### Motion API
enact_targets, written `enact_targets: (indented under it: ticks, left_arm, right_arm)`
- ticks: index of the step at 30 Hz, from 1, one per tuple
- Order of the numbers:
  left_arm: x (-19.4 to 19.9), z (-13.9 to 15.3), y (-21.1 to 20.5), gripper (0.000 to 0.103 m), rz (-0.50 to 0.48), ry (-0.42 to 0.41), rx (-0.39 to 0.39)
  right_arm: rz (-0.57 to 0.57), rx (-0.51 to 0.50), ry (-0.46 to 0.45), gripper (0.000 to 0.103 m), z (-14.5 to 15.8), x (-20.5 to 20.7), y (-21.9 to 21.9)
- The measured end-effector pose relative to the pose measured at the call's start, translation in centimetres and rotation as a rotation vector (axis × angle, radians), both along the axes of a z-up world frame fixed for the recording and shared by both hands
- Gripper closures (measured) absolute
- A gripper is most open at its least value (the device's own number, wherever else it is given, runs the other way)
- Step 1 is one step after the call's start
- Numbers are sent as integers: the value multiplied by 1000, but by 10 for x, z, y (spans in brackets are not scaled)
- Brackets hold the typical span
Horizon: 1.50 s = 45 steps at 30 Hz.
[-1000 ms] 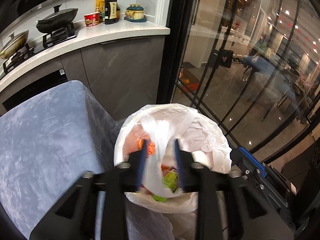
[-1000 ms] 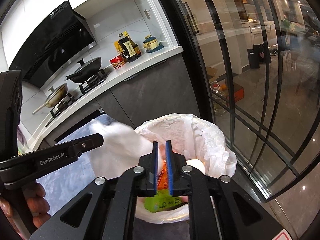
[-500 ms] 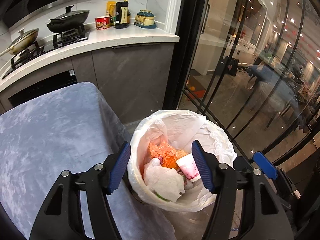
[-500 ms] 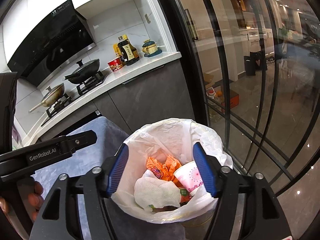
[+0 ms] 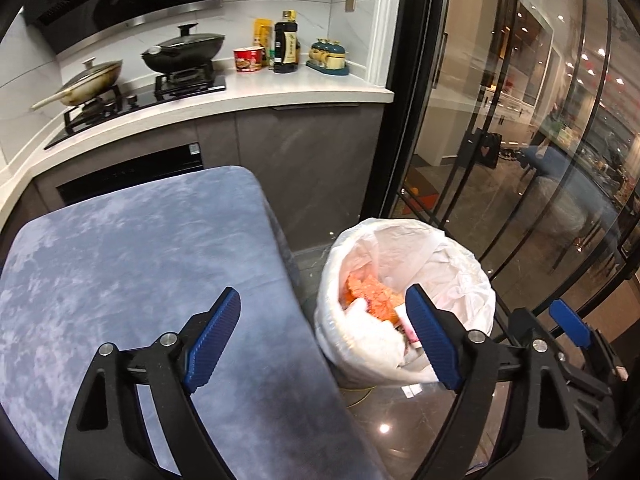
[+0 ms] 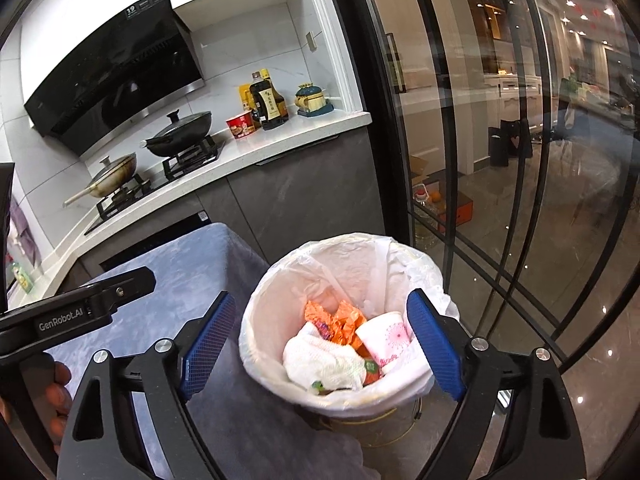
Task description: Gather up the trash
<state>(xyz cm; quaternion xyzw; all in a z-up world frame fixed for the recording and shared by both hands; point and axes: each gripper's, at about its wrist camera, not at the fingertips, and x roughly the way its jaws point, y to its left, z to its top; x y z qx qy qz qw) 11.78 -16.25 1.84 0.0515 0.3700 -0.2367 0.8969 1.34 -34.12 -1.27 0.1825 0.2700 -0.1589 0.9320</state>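
Note:
A round trash bin with a white liner (image 5: 452,276) (image 6: 344,248) stands on the floor beside the table. Inside lie a crumpled white paper towel (image 6: 324,356), orange wrappers (image 6: 344,318) (image 5: 370,294) and a paper cup with a pink pattern (image 6: 386,338). My left gripper (image 5: 322,292) hovers above the table's edge and the bin, its jaws opening wide with nothing held. My right gripper (image 6: 320,297) hangs over the bin, its jaws also opening and empty. The left tool's body (image 6: 80,304) shows at the left of the right wrist view, with a hand (image 6: 56,392) on it.
A table under a blue-grey cloth (image 5: 120,260) fills the left foreground. Behind it runs a white kitchen counter (image 5: 280,92) with pans on a stove (image 5: 180,80) and bottles (image 5: 286,48). Glass doors with black frames (image 6: 460,160) stand just right of the bin.
Both grippers were shut on trash over the bin a second ago. They have opened, the trash now lies in the bin, and both have drawn back and up.

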Motion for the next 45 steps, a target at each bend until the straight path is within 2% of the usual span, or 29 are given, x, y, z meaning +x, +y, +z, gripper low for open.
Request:
enact_targets:
  ticks: [11, 15, 22, 29, 38, 45]
  left_arm:
    - [-24, 6, 30, 15, 37, -12, 5]
    - [-32, 5, 35, 13, 41, -22, 20]
    - [-40, -1, 40, 9, 56, -11, 39]
    - [-54, -7, 42, 8, 61, -17, 64]
    - [-68, -18, 41, 8, 54, -5, 89]
    - [-75, -22, 39, 8, 45, -6, 104]
  right_arm:
    - [20, -44, 26, 16, 12, -18, 29]
    - [11, -38, 29, 7, 16, -24, 33]
    - [-19, -18, 57, 7, 14, -36, 34]
    - [-42, -72, 81, 7, 12, -49, 39]
    - [-52, -72, 108, 7, 10, -61, 39]
    - [-46, -112, 129, 7, 8, -66, 44]
